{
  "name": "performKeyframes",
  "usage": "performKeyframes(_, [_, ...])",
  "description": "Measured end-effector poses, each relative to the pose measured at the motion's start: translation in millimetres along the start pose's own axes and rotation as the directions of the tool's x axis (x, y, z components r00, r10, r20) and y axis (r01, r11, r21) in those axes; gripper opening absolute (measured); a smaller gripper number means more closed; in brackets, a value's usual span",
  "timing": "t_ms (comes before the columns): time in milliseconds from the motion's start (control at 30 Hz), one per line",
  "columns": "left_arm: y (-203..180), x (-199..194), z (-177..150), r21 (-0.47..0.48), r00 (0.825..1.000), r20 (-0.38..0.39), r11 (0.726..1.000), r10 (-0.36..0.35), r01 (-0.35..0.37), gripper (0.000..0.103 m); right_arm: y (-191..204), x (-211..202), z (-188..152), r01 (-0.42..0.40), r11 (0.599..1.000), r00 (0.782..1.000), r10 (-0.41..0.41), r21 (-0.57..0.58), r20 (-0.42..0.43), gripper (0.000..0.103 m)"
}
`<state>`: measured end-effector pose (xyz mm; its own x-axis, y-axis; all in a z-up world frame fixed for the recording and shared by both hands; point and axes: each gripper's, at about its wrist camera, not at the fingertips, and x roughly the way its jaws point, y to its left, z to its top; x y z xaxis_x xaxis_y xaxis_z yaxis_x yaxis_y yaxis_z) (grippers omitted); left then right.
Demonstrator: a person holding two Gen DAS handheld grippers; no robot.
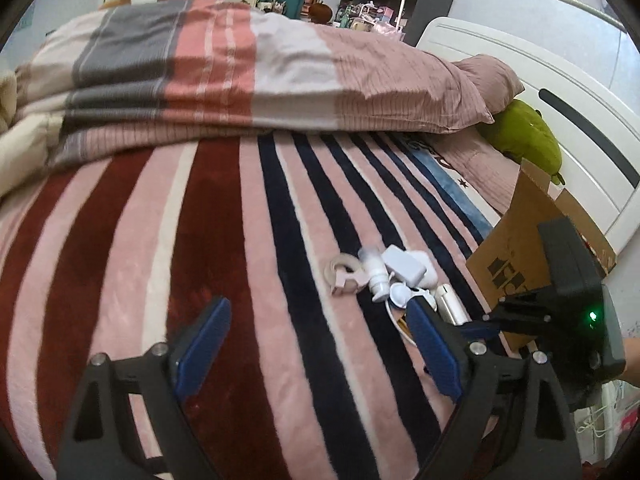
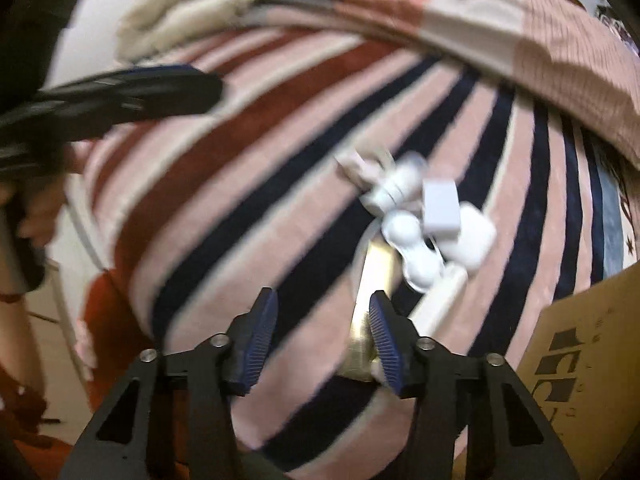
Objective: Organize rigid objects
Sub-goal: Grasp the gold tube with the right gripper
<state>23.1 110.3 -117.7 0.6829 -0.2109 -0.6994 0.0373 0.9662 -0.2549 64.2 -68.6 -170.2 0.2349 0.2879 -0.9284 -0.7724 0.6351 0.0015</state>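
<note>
A small heap of rigid objects lies on the striped blanket: a tape roll, a small white bottle, a pale grey charger block, a white case and a white tube. The same heap shows blurred in the right wrist view, with the charger block and a gold tube. My left gripper is open and empty, just short of the heap. My right gripper is open and empty, its right finger beside the gold tube. It also shows at the right in the left wrist view.
A cardboard box stands right of the heap; it also shows in the right wrist view. A folded quilt, a pillow and a green plush toy lie behind. A white headboard is at the right.
</note>
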Motion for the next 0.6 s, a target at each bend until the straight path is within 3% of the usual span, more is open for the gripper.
performKeyframes(233, [1.5,3.5,-5.5,-0.012,1.000,-0.005,1.000,-0.010,0.010,0.087,-8.6,8.1,2.2,0.112,0.994,0.991,-0.111,0.004,-0.070,0.029])
performKeyframes(267, [0.5,3.3,-6.2,-0.013,1.000,-0.004,1.000,-0.014,0.014,0.087,-10.4,11.5,1.7,0.109,0.994,0.990,-0.108,0.006,-0.089,0.029])
performKeyframes(367, [-2.8,3.6,-7.7,-0.006,1.000,-0.013,1.000,-0.016,0.016,0.087,-14.0,23.5,-3.4,0.057,0.998,0.990,-0.052,0.038,-0.128,0.015])
performKeyframes(467, [-8.7,2.1,-6.0,0.001,0.999,-0.020,0.999,-0.044,0.044,0.087,-11.0,15.1,-3.5,0.105,0.994,0.991,-0.104,0.001,-0.079,0.013])
performKeyframes(600, [-22.5,-6.5,5.0,0.002,0.992,-0.009,0.992,-0.128,0.128,0.087,-6.6,-18.8,2.1,0.032,0.999,0.999,-0.032,-0.001,0.025,0.013])
